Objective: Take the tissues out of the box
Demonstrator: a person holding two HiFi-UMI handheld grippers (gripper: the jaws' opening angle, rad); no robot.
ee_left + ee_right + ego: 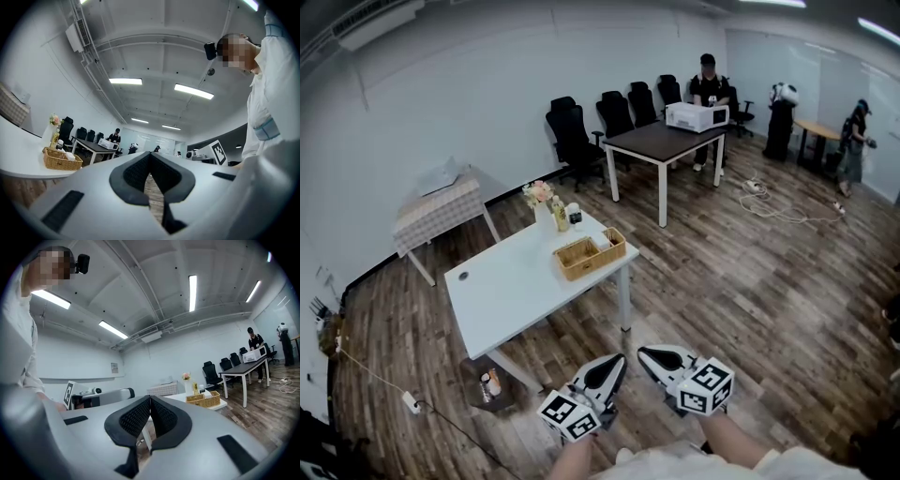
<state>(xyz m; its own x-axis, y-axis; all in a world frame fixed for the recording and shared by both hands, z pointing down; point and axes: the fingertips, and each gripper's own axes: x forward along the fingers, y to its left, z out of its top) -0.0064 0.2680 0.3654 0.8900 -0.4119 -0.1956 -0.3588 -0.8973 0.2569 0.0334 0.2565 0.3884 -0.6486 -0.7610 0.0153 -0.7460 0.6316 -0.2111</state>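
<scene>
A wicker basket [581,260] stands at the right end of the white table [502,281], with something white [602,242] inside; I cannot make out a tissue box. The basket also shows far off in the left gripper view [62,160] and in the right gripper view [205,400]. My left gripper [619,360] and right gripper [642,353] are side by side at the bottom of the head view, well short of the table. Both are shut with nothing between the pads [136,171] [133,416].
A flower vase [538,195] and a small bottle [561,216] stand behind the basket. A crate with bottles [486,382] sits under the table. Farther off are a dark table [661,141] with a white appliance [697,115], black chairs, people, floor cables [769,206] and a checked-cloth table [436,211].
</scene>
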